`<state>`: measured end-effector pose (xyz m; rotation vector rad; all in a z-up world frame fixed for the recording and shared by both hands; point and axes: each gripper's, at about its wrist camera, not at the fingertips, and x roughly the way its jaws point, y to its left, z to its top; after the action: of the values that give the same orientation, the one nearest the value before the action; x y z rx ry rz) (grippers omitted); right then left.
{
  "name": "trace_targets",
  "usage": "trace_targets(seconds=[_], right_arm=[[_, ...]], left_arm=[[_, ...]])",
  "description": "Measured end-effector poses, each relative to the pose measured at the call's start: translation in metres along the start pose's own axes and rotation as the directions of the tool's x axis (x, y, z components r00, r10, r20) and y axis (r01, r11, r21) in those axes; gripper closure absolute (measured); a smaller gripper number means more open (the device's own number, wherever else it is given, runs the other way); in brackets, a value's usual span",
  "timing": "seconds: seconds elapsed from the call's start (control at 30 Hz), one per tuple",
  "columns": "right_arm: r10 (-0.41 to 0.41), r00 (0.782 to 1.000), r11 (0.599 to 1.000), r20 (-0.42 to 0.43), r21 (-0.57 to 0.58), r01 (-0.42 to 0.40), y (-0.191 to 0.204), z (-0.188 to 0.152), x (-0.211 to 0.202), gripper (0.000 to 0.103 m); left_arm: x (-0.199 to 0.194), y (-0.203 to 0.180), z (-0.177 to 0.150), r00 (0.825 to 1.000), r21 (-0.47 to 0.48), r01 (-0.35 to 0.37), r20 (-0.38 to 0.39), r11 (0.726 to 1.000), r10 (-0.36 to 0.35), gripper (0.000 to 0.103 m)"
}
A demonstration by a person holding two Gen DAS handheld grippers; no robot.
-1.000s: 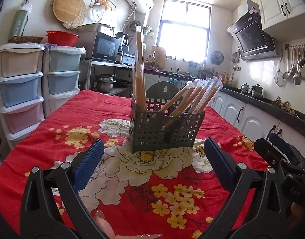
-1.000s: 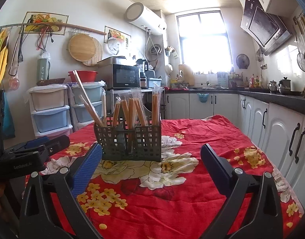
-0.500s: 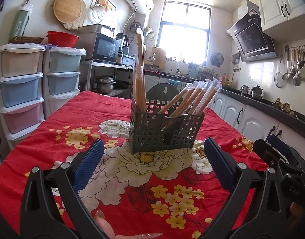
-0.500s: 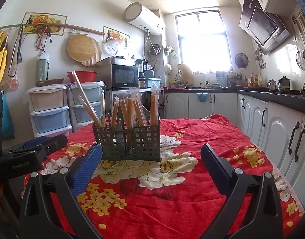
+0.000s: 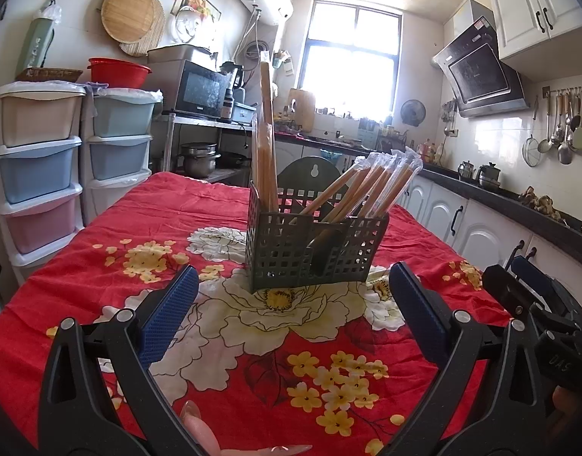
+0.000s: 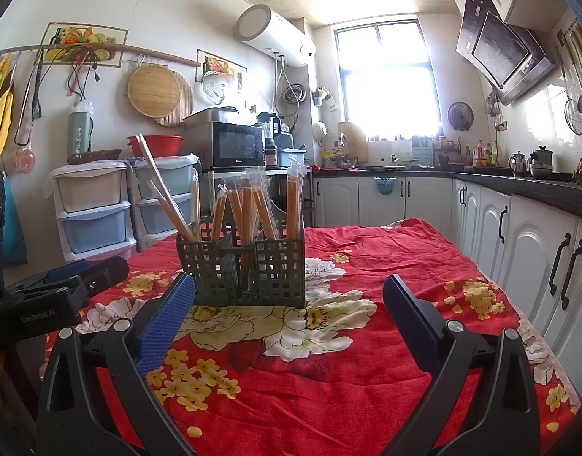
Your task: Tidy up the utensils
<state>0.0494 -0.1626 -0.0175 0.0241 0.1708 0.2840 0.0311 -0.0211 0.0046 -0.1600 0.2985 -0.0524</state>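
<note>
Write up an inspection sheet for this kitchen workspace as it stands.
Surface: red floral tablecloth covers the table.
Job's things: green perforated caddy upright mid-table; wrapped chopsticks lean in one end, bare chopsticks in the other.
Clutter: nothing seen on the cloth.
Grippers: left gripper and right gripper both open, empty, short of the caddy.
Cables: cords hang from the wall rail.
Surroundings: drawer units, microwave, window.

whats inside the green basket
The basket holds wrapped chopsticks and bare chopsticks at one end. Their lower ends and the basket floor are hidden.
</note>
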Motion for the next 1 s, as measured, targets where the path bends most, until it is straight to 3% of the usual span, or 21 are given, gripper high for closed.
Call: trace_targets(seconds=[0.9,1.0], right_arm=[[-0.001,1.000,1.000,-0.001,0.001,0.001,-0.001,0.000,-0.001,0.006],[-0.007,1.000,1.000,-0.003,0.008,0.007,-0.003,-0.002,-0.002,0.006]], left_arm=[[0.007,0.003,-0.001,0.999,0.001,0.029,-0.025,1.000,-0.029,0.011],[0.012,0.004,-0.002,0.999,0.000,-0.003,-0.049,1.000,0.003,0.011]])
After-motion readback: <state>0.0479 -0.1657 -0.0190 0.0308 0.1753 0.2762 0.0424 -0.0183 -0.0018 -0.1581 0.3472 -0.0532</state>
